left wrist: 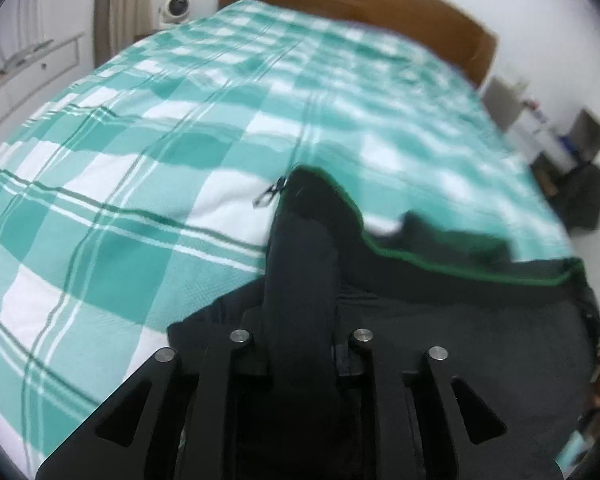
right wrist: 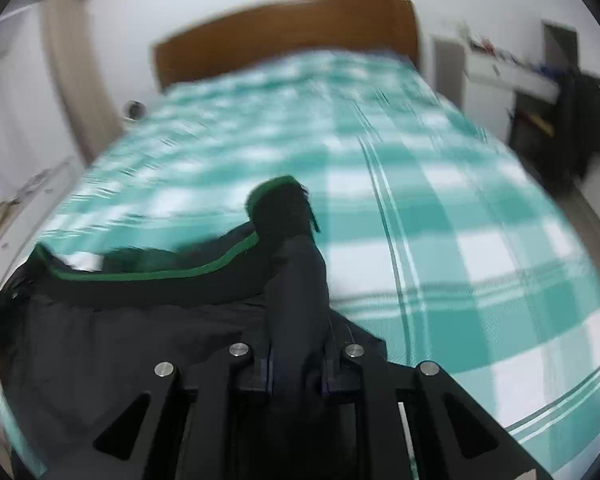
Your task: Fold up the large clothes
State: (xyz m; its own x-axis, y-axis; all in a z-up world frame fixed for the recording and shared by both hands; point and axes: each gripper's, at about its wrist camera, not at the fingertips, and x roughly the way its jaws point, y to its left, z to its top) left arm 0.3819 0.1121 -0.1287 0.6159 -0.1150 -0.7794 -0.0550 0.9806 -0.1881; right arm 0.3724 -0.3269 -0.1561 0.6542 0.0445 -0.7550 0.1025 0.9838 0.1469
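Here, the left gripper (left wrist: 300,248) is clenched on a bunched fold of the dark garment (left wrist: 440,320). The cloth fills the narrow gap between its jaws and rises past the tips into a rounded peak. A zipper pull (left wrist: 266,196) hangs off that peak on its left side.

The right gripper (right wrist: 298,272) is likewise clenched on the same garment. A thick roll of fabric is pinched between its jaws and ends in a dark tuft beyond the tips.

Relative to the bed (left wrist: 140,160), the garment lies at the near end, on the green-and-white checked cover. A green-piped edge (left wrist: 460,258) of the garment runs across the cover between the two grip points. In the left wrist view it sweeps away to the right of the gripper. In the right wrist view it sweeps away to the left. The body of the garment spreads below that edge, toward the near side of the bed, and reaches under both gripper frames.

The far part of the bed is bare cover up to the brown headboard (right wrist: 284,36). Both views are motion-blurred, so finer detail of the fabric cannot be read.
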